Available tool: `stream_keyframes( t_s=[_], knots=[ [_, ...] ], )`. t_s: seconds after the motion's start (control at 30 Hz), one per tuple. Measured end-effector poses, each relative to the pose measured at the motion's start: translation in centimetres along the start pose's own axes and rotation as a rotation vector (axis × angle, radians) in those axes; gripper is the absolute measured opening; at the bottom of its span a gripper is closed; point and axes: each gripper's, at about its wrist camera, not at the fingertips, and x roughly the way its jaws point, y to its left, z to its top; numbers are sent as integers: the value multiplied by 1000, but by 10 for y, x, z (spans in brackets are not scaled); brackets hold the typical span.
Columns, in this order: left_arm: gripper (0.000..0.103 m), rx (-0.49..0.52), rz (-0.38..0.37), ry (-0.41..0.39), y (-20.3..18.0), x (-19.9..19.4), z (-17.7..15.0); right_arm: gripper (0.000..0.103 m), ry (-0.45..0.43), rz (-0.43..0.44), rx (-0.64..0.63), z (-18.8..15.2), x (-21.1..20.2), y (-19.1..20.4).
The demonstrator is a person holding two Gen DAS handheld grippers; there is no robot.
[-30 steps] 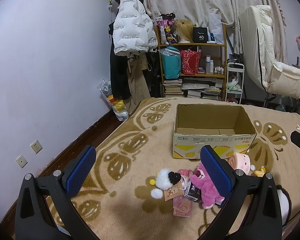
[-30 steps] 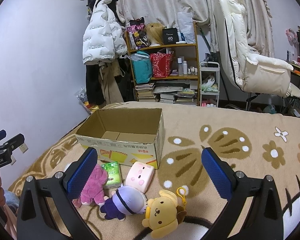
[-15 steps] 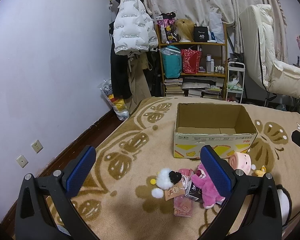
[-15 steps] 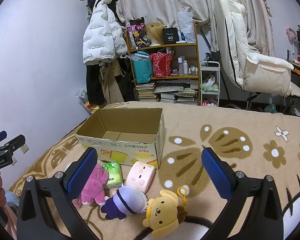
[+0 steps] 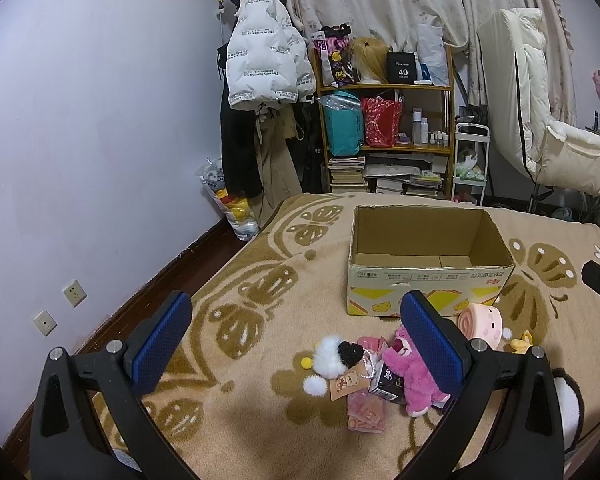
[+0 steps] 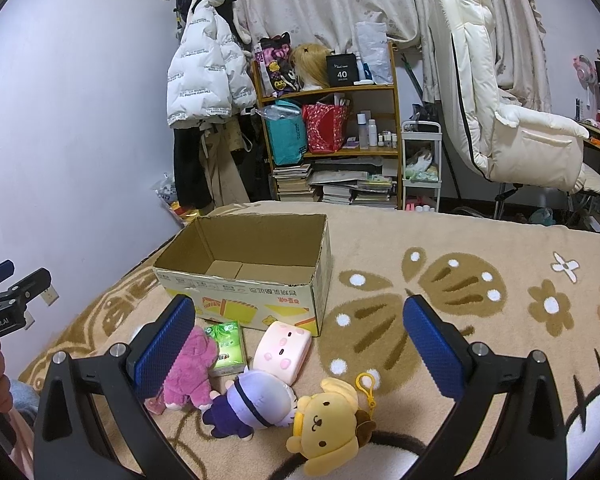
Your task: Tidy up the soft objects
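Between my right claw [image 6: 298,344]'s spread, empty fingers lie the toys: pink plush [image 6: 188,372] by the left pad, purple doll [image 6: 256,400] and yellow dog [image 6: 328,424] just below centre. Beyond them sits the box [image 6: 248,280], mouth up, ready to take them. My left claw [image 5: 296,340] hangs equally wide and bare over its own heap, the pom-pom [image 5: 330,356] ahead, so either can drop first.

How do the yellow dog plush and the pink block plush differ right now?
The yellow dog plush has ears and a yellow clip ring; the pink block plush is a plain rounded block with a printed face. The dog lies nearest the right gripper; the block lies by the cardboard box. Both lie outside it.
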Motion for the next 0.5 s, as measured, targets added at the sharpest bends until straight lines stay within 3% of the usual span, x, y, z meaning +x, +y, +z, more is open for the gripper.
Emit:
stream_keyframes(
  t_s=[0.5],
  knots=[
    [103,1,0,2,-1,2,-2,103,2,9,2,-3,3,3]
  ],
)
